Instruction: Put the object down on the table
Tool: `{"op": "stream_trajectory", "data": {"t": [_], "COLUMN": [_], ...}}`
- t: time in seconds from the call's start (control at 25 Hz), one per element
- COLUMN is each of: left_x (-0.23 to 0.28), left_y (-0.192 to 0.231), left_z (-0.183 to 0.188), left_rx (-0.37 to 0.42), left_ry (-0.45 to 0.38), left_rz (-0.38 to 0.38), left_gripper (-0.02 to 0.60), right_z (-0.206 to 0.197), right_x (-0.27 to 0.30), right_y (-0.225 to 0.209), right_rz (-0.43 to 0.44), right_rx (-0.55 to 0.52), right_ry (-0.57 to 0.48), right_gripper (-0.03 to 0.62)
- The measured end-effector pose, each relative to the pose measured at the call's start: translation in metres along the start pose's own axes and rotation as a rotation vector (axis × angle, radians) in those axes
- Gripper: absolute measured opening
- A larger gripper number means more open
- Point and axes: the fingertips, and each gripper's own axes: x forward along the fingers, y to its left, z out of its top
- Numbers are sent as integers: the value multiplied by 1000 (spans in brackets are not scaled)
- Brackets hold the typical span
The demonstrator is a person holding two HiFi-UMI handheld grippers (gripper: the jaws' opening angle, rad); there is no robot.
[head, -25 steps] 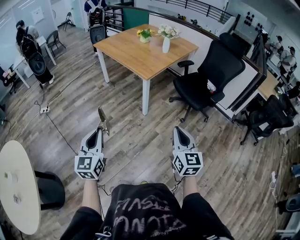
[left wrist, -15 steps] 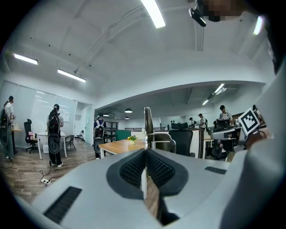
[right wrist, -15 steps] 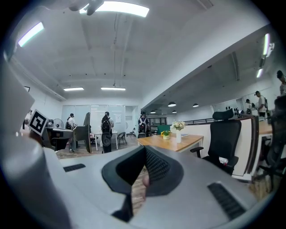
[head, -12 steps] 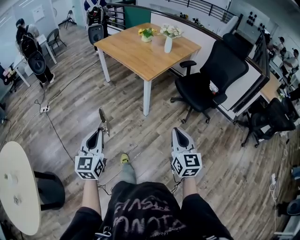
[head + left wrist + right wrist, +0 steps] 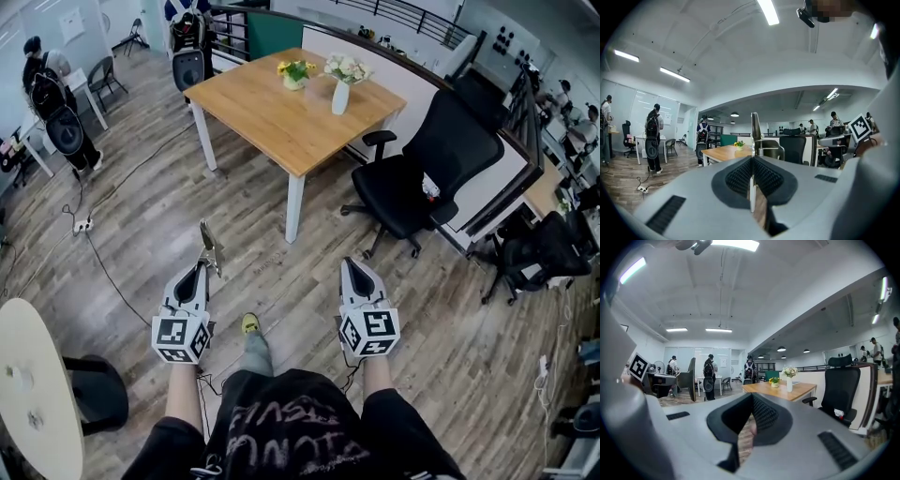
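My left gripper (image 5: pixel 201 268) is shut on a thin, flat metal object (image 5: pixel 208 246) that sticks up and forward out of its jaws. In the left gripper view the metal object (image 5: pixel 755 133) stands upright between the closed pads of the left gripper (image 5: pixel 752 161). My right gripper (image 5: pixel 352 266) is level with the left one, shut with nothing in it; in the right gripper view its jaws (image 5: pixel 751 404) meet at the tip. The wooden table (image 5: pixel 272 112) stands ahead across the floor and also shows as the table (image 5: pixel 723 152) and the table (image 5: pixel 780 389).
On the wooden table stand a pot of yellow flowers (image 5: pixel 293 70) and a white vase (image 5: pixel 340 94). A black office chair (image 5: pixel 417 173) stands to its right. A round white table (image 5: pixel 28 394) is at my left, a cable (image 5: pixel 103 253) crosses the floor, and a person with a backpack (image 5: pixel 47 94) stands far left.
The wooden table and chair have drawn slightly nearer. A foot with a yellow shoe has come forward between the grippers. Both grippers keep their pose, the left still holding the metal object.
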Motion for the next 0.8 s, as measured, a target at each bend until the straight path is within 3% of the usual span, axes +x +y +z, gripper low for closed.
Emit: {"op": "stream_trajectory", "data": {"t": [0.8], "left_x": [177], "left_y": [133], "left_z": [27], "left_rx": [8], "left_ry": [38], "left_rz": [-94], "left_gripper": [18], "right_z": [26], "right_x": [197], "right_y": [0], "right_rz": [-87], "right_rx": [23], "right_ry": [20], "right_gripper": [5]}}
